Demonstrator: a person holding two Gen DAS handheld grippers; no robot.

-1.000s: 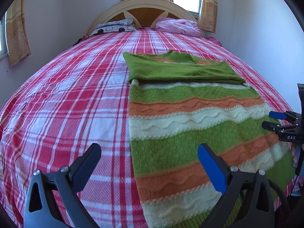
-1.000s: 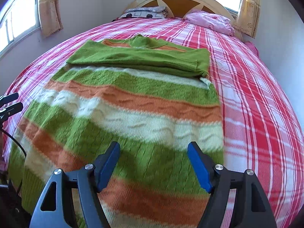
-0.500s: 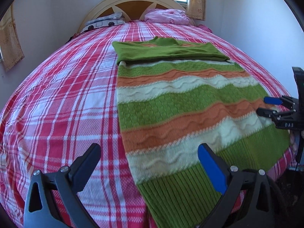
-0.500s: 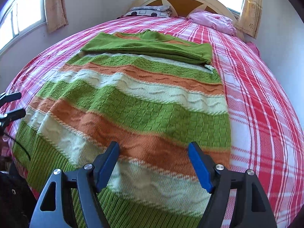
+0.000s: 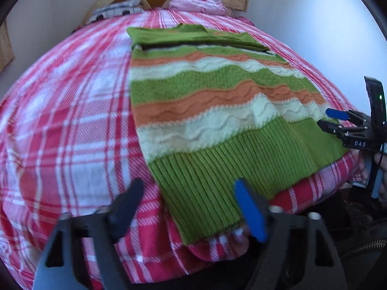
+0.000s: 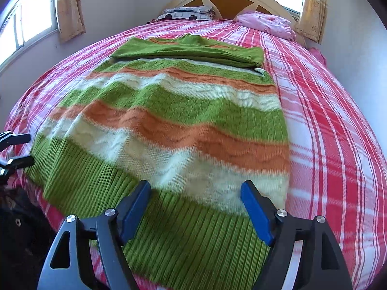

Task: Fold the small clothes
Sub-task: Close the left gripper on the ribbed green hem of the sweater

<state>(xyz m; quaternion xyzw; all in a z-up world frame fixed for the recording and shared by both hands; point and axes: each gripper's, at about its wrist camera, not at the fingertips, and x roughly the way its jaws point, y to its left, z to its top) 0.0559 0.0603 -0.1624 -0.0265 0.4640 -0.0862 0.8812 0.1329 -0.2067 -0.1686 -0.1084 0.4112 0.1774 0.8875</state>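
A knit sweater with green, orange and cream stripes lies flat on the bed, its green sleeves folded across the top and its ribbed green hem at the near edge. My left gripper is open and empty, just short of the hem's left corner. My right gripper is open and empty over the hem's right part; the sweater fills that view. The right gripper also shows at the right edge of the left wrist view, and the left gripper at the left edge of the right wrist view.
The bed has a red, pink and white plaid cover, also in the right wrist view. Pillows and a pink bundle lie by the headboard. Walls and curtained windows surround the bed. Dark floor lies below the near edge.
Both grippers have pulled back toward the foot of the bed, from over the sweater's middle to its ribbed hem. Both stayed open. The sweater has not moved.
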